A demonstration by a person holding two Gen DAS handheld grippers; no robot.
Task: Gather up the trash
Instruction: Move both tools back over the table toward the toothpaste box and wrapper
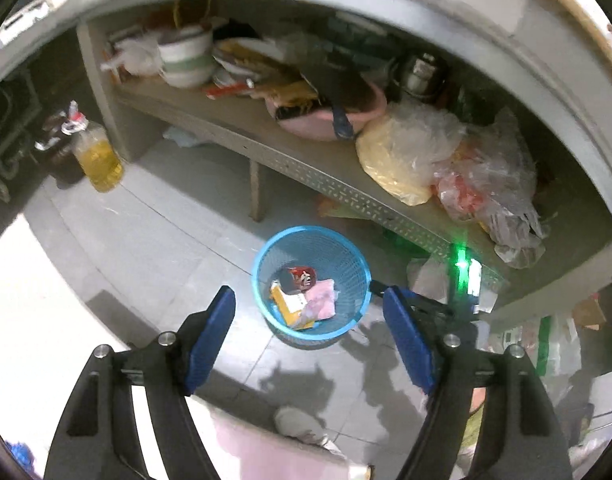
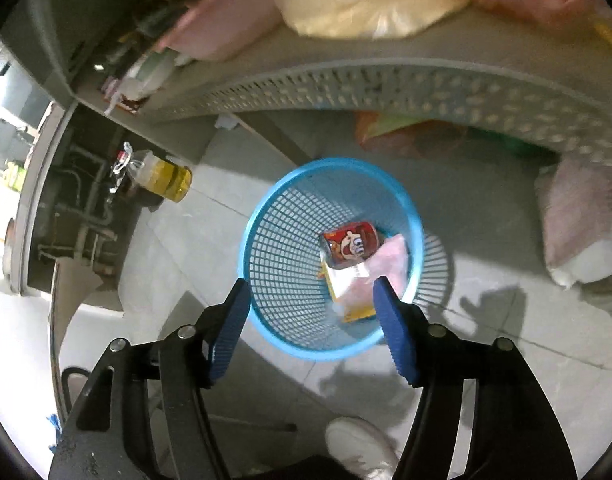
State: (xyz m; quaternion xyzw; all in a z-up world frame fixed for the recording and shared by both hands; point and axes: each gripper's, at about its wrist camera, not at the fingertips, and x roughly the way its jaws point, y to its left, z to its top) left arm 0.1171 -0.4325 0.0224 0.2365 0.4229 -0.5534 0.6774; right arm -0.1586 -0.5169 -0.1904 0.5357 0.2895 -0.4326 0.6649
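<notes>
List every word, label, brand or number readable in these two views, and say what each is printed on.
None can be read.
Red packet in the blue basket: a cartoon face shows, its lettering too blurred.
Yellow-and-white box under it: print too small.
Oil bottle on the floor: no legible label.
Green-and-white bag at the right edge: marks blurred.

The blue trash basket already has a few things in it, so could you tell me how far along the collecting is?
Done: a red snack packet, a yellow box and a pink wrapper lie in the blue mesh basket. In hand: nothing; both hand-held grippers are open and empty. Left: no loose trash shows on the floor.
</notes>
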